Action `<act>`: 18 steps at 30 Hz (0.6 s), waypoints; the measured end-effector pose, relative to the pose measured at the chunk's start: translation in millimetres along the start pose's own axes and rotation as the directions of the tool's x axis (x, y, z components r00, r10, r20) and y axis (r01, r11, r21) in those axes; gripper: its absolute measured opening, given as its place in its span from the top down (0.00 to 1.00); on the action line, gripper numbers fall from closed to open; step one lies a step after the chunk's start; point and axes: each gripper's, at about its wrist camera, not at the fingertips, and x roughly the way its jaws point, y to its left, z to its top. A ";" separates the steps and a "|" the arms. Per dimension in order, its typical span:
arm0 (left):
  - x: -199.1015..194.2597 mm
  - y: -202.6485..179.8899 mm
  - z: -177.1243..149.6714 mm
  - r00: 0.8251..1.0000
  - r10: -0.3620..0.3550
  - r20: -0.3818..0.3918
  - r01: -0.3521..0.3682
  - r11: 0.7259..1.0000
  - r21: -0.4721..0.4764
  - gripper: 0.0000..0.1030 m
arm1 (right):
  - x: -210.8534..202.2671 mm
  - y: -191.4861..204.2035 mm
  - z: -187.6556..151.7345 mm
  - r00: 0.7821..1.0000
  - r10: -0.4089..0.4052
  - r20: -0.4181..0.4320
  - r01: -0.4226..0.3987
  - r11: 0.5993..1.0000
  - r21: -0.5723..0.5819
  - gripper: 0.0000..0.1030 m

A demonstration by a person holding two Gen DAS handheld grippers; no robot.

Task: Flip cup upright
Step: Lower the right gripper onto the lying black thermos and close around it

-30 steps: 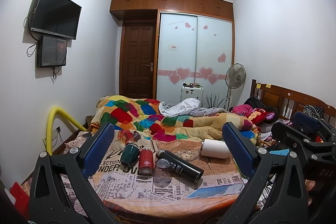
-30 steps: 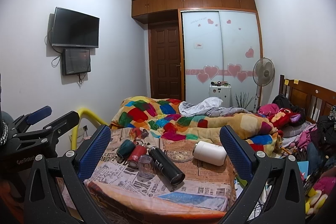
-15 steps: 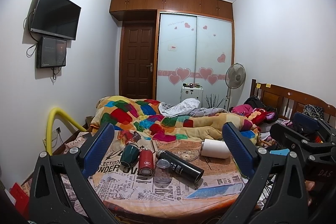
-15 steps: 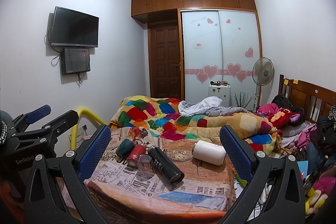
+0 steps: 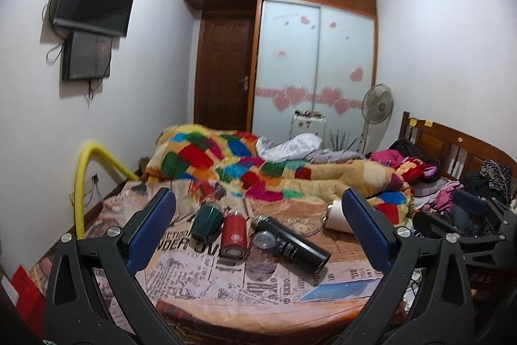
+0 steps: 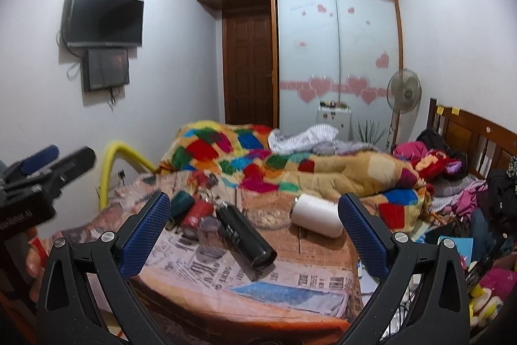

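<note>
Several cups lie on their sides on a newspaper-covered table [image 5: 200,286]: a dark green cup [image 5: 206,222], a red cup [image 5: 234,236], a long black flask [image 5: 290,243] and a white cup [image 5: 336,217]. A clear glass [image 5: 261,253] stands upside down between the red cup and the flask. In the right wrist view I see the green cup [image 6: 181,206], red cup [image 6: 197,214], glass [image 6: 210,236], flask [image 6: 245,236] and white cup [image 6: 318,215]. My left gripper [image 5: 258,228] and right gripper [image 6: 253,227] are both open, empty and short of the table.
A glass dish [image 6: 265,215] sits behind the flask. A colourful quilt [image 5: 258,170] lies on the bed beyond the table. A yellow tube [image 5: 93,173] curves at the left. Clothes and a headboard [image 5: 452,147] crowd the right.
Both grippers have moved forward and slightly down toward the table, so the cups look larger. The cups have not moved. Both grippers stay open.
</note>
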 end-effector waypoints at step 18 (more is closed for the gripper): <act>134.1 61.7 -91.6 0.933 0.081 -0.350 -0.120 0.989 -0.092 0.00 | 214.4 -4.5 -63.0 0.841 0.086 -0.535 -0.163 0.982 -0.098 0.00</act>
